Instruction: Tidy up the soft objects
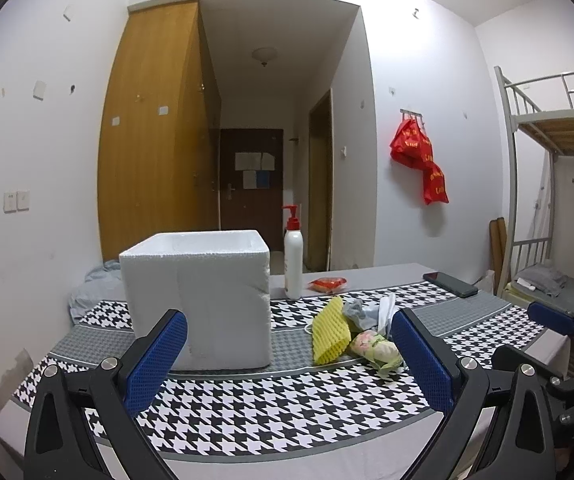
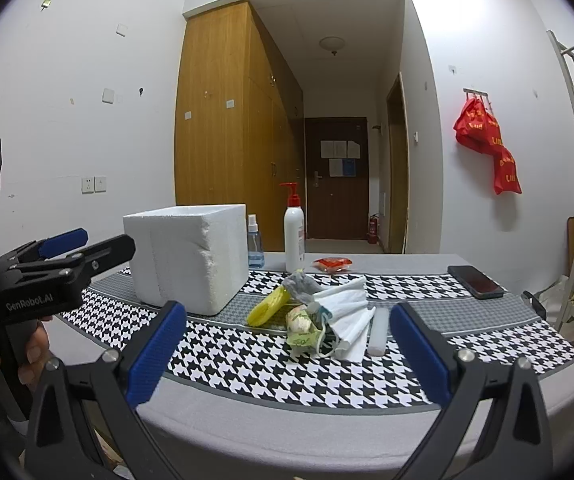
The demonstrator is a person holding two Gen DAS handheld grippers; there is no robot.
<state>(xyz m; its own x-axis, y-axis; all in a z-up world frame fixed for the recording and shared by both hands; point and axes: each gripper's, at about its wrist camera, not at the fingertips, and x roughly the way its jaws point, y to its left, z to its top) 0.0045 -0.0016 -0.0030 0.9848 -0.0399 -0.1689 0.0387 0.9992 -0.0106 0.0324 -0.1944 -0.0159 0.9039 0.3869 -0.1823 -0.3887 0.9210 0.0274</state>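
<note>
A white foam box [image 1: 199, 300] [image 2: 191, 256] stands open-topped on the houndstooth-covered table [image 1: 271, 412] [image 2: 287, 372]. Right of it lies a pile of soft things: a yellow foam net [image 1: 329, 336] [image 2: 267, 308], a grey cloth [image 1: 357, 312] [image 2: 301, 286], a white folded cloth [image 2: 347, 316], a floral pouch [image 1: 375, 348] [image 2: 301, 322] and a white foam strip [image 2: 379, 332]. My left gripper [image 1: 291, 360] is open and empty, in front of the box and pile. My right gripper [image 2: 287, 352] is open and empty, short of the pile.
A white pump bottle [image 1: 293, 256] [image 2: 294, 236], a small blue spray bottle [image 2: 255, 242] and a red packet [image 1: 327, 285] [image 2: 333, 264] stand behind the pile. A black phone [image 1: 451, 284] [image 2: 475, 282] lies at the right. A bunk bed [image 1: 555, 132] stands at the right.
</note>
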